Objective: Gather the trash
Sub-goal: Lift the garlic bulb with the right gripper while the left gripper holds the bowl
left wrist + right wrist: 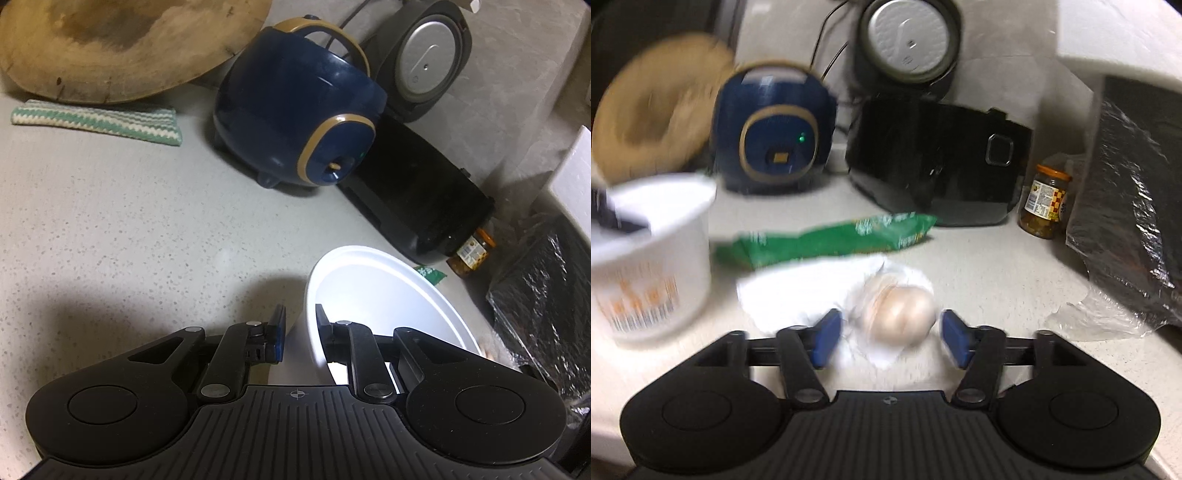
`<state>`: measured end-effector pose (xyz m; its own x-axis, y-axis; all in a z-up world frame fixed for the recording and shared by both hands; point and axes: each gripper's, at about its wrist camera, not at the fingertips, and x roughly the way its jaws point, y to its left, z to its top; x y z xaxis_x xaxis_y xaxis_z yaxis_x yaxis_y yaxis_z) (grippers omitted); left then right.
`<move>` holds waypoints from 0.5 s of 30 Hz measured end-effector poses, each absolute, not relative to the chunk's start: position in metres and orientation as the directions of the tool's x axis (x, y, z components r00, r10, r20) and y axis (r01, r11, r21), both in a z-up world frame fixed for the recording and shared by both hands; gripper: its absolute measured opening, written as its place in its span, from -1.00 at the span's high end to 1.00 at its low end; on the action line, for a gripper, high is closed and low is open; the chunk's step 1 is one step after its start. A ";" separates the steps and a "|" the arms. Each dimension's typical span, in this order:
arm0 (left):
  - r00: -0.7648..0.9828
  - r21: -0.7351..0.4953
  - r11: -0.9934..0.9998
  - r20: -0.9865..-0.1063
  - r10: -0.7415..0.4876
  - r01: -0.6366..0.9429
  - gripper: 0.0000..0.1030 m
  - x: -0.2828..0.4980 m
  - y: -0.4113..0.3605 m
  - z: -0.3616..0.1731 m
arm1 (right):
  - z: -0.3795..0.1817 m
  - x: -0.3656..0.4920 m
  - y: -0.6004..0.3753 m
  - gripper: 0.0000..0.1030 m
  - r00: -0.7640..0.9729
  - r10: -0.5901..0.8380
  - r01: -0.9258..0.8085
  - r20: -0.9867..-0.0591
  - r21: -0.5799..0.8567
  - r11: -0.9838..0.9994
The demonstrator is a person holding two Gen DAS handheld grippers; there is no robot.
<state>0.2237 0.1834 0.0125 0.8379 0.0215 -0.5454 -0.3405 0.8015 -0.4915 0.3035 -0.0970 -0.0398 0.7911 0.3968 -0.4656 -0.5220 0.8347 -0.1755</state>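
The green wrapper [827, 240] lies flat on the surface [990, 280], long axis running left-right, crinkly and blurred. In front of it sits a pale round lump on white tissue [798, 288]. Right tongs [888, 338] spread wide around the lump [897, 314], not touching. Left tongs [300, 330] clenched on the white cup's [388, 291] rim.

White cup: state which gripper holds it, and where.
Left gripper pinches the white cup by its rim wall; right gripper holds nothing.

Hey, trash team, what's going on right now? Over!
Left gripper shut on white cup rim. Right gripper open around a garlic bulb on crumpled tissue. Green wrapper lies beyond. Nothing blocking.
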 end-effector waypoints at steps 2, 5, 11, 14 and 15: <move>0.839 -0.489 0.805 -0.544 0.019 -0.336 0.67 0.224 0.182 0.013 | -0.045 0.298 -0.097 -0.55 0.799 0.394 -0.519 -0.455 -0.191 0.833; 0.839 -0.487 0.808 -0.545 0.014 -0.330 0.66 0.225 0.181 0.012 | -0.040 0.293 -0.107 -0.59 0.783 0.428 -0.536 -0.451 -0.140 0.832; 0.839 -0.487 0.808 -0.544 0.018 -0.333 0.67 0.225 0.181 0.012 | -0.017 0.291 -0.133 -0.68 0.793 0.513 -0.526 -0.329 0.055 0.849; 0.841 -0.491 0.804 -0.541 0.021 -0.336 0.66 0.224 0.181 0.012 | -0.013 0.302 -0.138 -0.63 0.832 0.470 -0.457 -0.294 0.117 0.882; 0.841 -0.490 0.805 -0.541 0.021 -0.336 0.67 0.224 0.182 0.012 | -0.014 0.306 -0.136 -0.52 0.832 0.463 -0.449 -0.305 0.119 0.886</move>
<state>0.2236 0.1815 0.0121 0.8408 0.0212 -0.5410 -0.3356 0.8045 -0.4900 0.3056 -0.1358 -0.0142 0.8324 0.4630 -0.3046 -0.4492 0.8855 0.1185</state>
